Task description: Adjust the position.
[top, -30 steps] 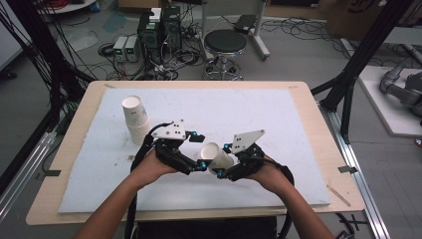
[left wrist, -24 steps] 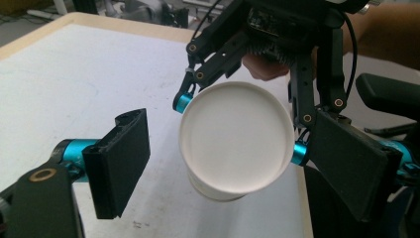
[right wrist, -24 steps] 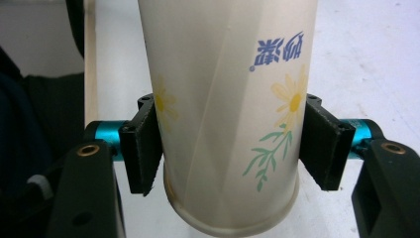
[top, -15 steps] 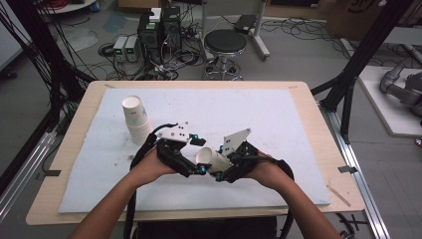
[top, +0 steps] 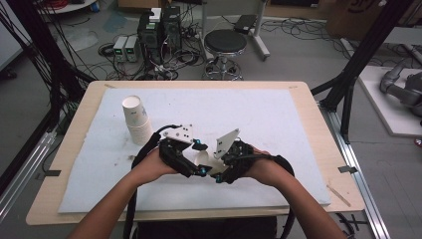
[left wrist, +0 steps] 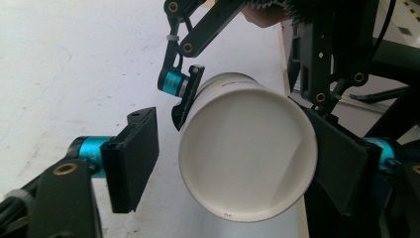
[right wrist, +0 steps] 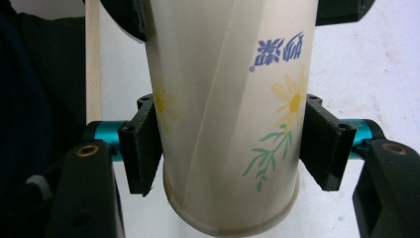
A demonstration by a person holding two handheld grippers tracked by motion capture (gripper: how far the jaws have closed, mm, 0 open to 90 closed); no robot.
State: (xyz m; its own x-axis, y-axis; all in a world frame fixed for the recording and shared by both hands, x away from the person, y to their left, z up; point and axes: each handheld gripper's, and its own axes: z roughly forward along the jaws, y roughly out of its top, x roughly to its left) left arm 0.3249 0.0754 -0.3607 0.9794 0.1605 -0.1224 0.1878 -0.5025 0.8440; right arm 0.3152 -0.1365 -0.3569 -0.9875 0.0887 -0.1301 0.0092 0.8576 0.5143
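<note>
From above, my hands and both tools hide most of the paper cup (top: 203,160), lying near the 6 o'clock edge of the bench (top: 308,124). My right hand-held gripper (right wrist: 230,148) is clenched on the cup wall near its base. My left hand-held gripper (left wrist: 237,163) has just been closing around the open rim; its 9 o'clock pad stands apart, not yet pressing. The cup shows yellow flowers and blue upside-down characters I cannot read.
</note>
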